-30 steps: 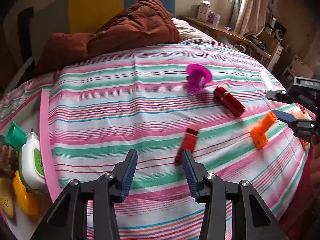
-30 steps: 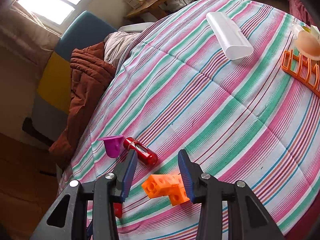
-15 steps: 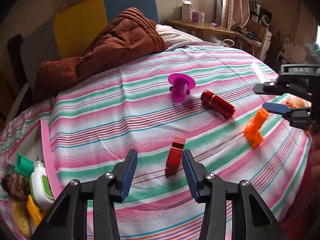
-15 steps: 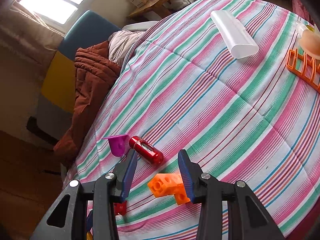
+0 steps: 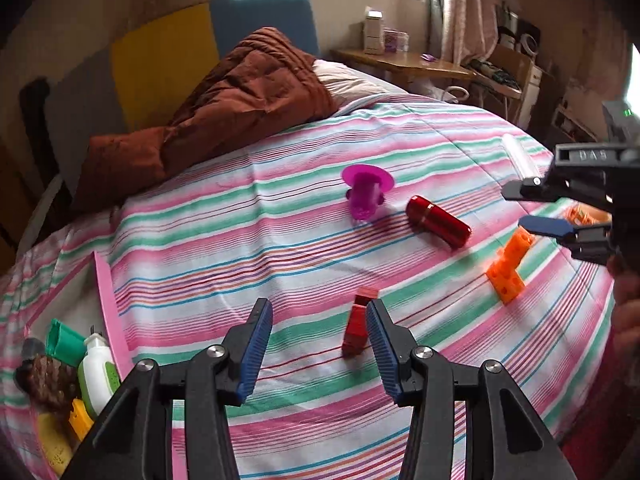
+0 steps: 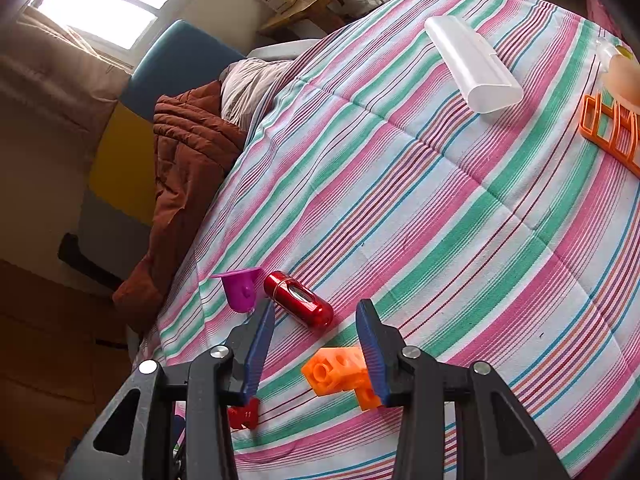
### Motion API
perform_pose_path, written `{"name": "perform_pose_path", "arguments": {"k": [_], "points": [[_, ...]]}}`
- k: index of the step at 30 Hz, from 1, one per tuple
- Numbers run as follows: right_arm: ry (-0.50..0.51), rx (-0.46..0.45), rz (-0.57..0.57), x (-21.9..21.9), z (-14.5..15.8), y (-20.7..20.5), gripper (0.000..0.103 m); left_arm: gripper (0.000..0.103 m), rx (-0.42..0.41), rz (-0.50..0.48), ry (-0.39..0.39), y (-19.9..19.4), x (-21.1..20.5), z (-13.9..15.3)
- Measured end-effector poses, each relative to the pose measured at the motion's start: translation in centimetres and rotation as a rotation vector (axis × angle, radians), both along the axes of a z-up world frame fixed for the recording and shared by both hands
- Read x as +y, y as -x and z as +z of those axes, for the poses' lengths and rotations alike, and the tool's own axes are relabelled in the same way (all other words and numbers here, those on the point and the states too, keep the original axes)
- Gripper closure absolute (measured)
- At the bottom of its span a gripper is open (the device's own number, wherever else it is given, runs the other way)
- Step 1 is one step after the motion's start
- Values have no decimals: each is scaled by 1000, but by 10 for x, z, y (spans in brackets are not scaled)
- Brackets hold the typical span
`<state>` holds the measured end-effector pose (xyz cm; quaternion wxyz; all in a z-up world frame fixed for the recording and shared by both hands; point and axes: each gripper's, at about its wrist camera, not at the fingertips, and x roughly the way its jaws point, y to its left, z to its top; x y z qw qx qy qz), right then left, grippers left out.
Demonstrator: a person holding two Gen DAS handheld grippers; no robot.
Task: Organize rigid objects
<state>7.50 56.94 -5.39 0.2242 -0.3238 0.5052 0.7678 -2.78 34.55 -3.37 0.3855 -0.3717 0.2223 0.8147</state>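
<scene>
A small red block [image 5: 357, 326] lies on the striped bedspread [image 5: 248, 248], just inside the right finger of my left gripper [image 5: 318, 318], which hovers over it open and holds nothing. Farther back lie a purple funnel-shaped piece [image 5: 366, 194] and a red capsule [image 5: 438, 220]. An orange block piece [image 5: 507, 266] rests at the right, below my right gripper [image 5: 530, 209]. In the right wrist view, my right gripper [image 6: 314, 320] stands open above the orange block piece [image 6: 334, 372], which sits close to its right finger. The red capsule [image 6: 300, 300] and the purple piece [image 6: 240, 288] lie just beyond.
A pink tray [image 5: 110, 312] at the left edge holds a green cup [image 5: 64, 342], a white bottle [image 5: 98, 372] and yellow items. A white case [image 6: 472, 64] and an orange rack [image 6: 610, 132] lie far right. A brown quilt [image 5: 240, 92] is heaped at the headboard.
The left wrist view has rolled and lifted a little, so the red block now sits right beside the right finger. The right gripper has stayed over the orange block piece.
</scene>
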Motion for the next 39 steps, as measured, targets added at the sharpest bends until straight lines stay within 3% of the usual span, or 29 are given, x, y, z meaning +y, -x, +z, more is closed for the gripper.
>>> {"name": "perform_pose_path", "arguments": {"k": [3,5,8,10,12,16,19,21,24,26,27,28,36,39], "points": [[-1,-2,0,0,0,0,61,53,0,11,69,8,13,-16],[3,-5,-7,1,-1,-2,61,52,-46,53,43,22,5,-17],[15,1,-6,2,-3,-1,61,53,14,109,91,38,-4,-21],[11,3,3,2,-3,0,61,53,-6,160,121,53,-12,-27],[8,3,7,2,-2,1,61,55,-52,193,82,58,-22,-24],[16,6,2,4,-3,0,61,53,-73,58,-16,27,-19,-4],[15,9,1,3,-3,0,61,37,-74,-82,20,2,3,-9],[17,9,-4,4,-2,-1,61,37,-42,-106,53,-3,17,-18],[26,8,-13,5,-4,-3,61,61,-118,-72,60,10,24,-32],[28,8,-13,5,-3,-2,61,65,-163,-45,54,21,22,-40],[27,9,-12,5,-3,-2,61,73,-188,-37,41,25,19,-43],[26,9,-11,5,-3,-2,61,87,-209,-29,31,28,16,-45],[36,7,-17,7,-6,-3,61,88,-245,44,-40,21,-19,-41],[45,-6,-20,7,-9,-3,61,88,-214,46,-63,10,-33,-30]]}}
